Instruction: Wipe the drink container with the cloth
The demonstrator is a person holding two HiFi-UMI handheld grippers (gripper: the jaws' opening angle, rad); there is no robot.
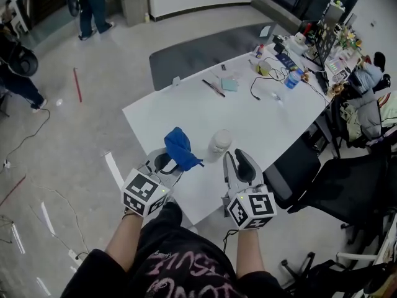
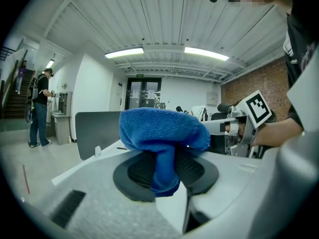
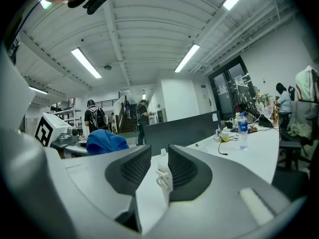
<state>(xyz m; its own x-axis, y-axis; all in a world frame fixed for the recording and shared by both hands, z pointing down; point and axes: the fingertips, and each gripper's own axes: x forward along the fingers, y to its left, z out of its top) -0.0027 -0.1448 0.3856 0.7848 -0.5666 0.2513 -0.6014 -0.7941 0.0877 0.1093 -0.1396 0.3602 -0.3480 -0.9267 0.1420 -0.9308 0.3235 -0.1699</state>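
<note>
Both hands are at work over the near edge of the white bench. The left hand-held gripper is clamped on the blue cloth, which bunches above its jaws. The right hand-held gripper has its jaws partly apart. The white drink container stands on the bench at its 11 o'clock, framed between the jaws but, I judge, not yet pinched. I'd grip its body squarely first, then bring the cloth in from 9 o'clock and rub round gently so it doesn't tip.
</note>
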